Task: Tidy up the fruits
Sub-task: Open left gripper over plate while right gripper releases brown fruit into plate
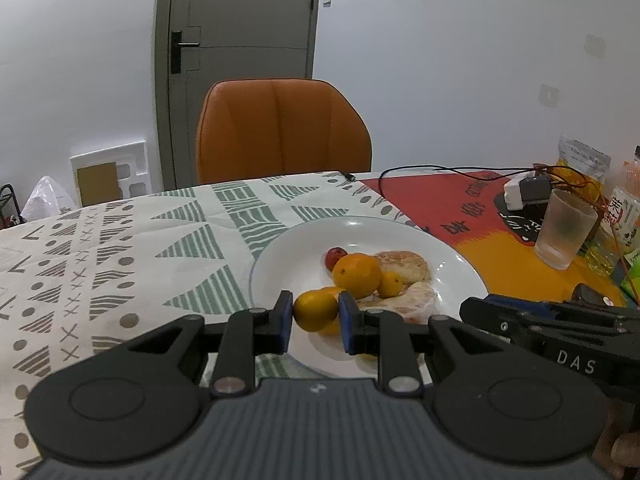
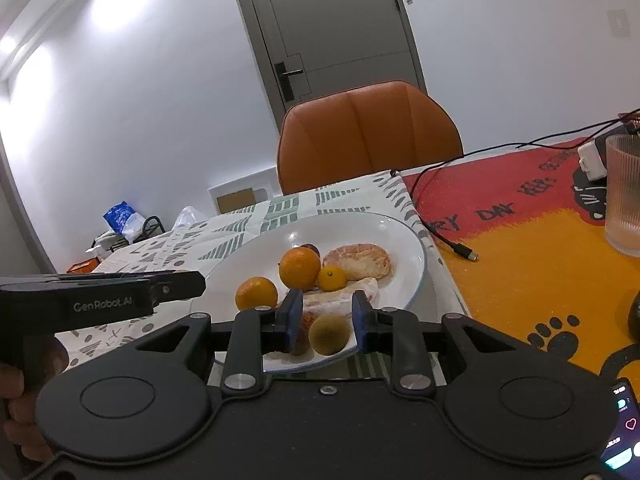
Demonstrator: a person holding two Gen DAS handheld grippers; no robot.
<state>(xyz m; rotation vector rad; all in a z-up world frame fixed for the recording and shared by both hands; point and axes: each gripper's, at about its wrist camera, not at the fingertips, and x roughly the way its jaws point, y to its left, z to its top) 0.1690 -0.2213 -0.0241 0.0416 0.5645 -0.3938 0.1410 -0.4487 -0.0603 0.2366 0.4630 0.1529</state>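
- Here we have the left gripper (image 1: 315, 322) low over the near rim of the plate (image 1: 452, 256), its jaws pinching a small orange (image 1: 316, 310) from either side.
- In the right view that orange (image 2: 256, 294) sits at the plate's left edge, apparently resting on the plate or just above it; we cannot tell which.
- Our right gripper (image 2: 326, 322) hangs over the near rim with jaws spread, nothing between the pads; a kiwi (image 2: 330, 334) lies just ahead of the gap, apart from both pads.
- The other fruit is heaped mid-plate: a big orange (image 1: 357, 276), a small yellow citrus (image 1: 390, 284), a red fruit (image 1: 334, 257) and peeled pomelo pieces (image 1: 404, 266).
- The relation we judge decisive: the held orange lies left of the heap, with bare plate between them.
- The plate stands on the patterned surface (image 1: 120, 248).
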